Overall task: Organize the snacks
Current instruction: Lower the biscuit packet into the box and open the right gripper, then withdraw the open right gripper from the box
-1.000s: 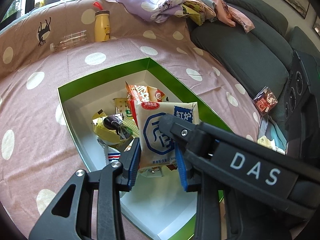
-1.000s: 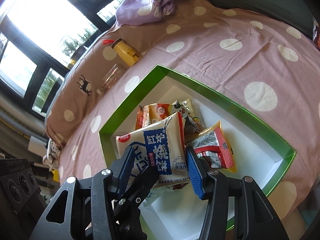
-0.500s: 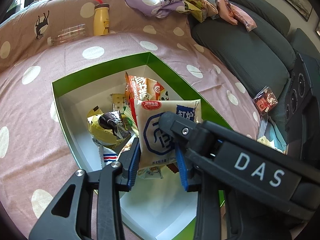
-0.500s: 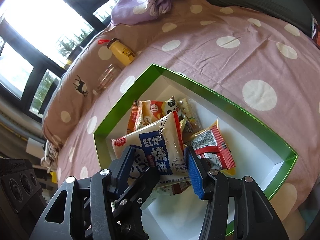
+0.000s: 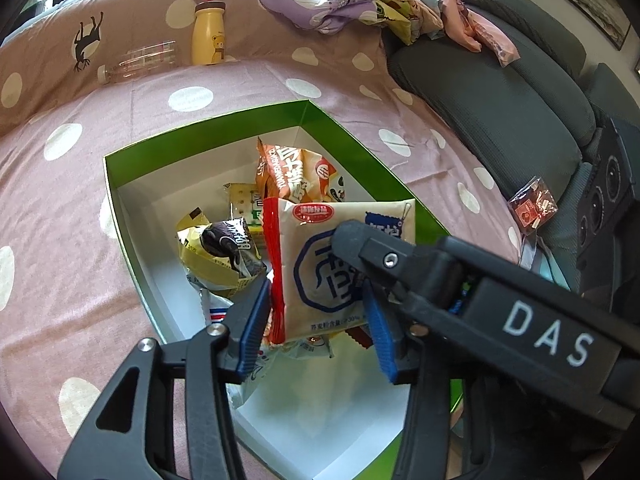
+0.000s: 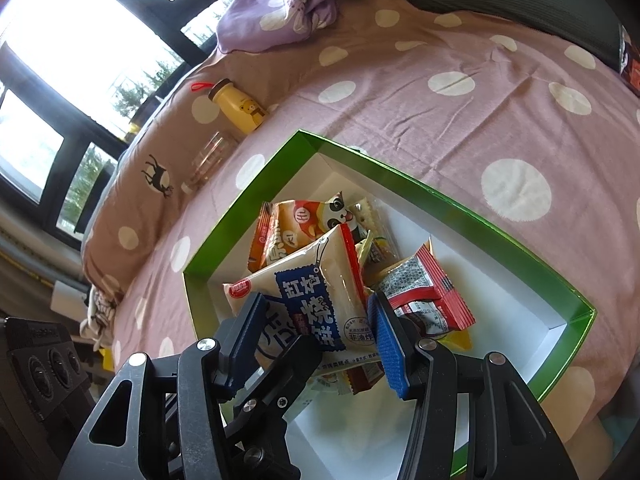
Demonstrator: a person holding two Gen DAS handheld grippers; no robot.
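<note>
Since the earlier frames the left gripper (image 5: pixel 316 324) has gone from clamped on the cream packet (image 5: pixel 340 256) to parting: its jaws are opening, packet between the blue pads, left pad (image 5: pixel 252 328) at the packet's red edge, right pad clear of it. Right gripper (image 6: pixel 316 340) unchanged, narrow gap; the same packet (image 6: pixel 308 296) sits between its pads, and whether they press on it I cannot tell. The left gripper's arm crosses under the right gripper's view. Packet is propped over the snack pile inside the green box (image 5: pixel 208 128): orange bag (image 5: pixel 292 176) behind, yellow-black wrapper (image 5: pixel 220 252) to its left, red-white packet (image 6: pixel 424 296) to its right. Box lies on the spotted cloth (image 5: pixel 60 208). Yellow bottle (image 5: pixel 208 36) stands well apart by the cushion.
</note>
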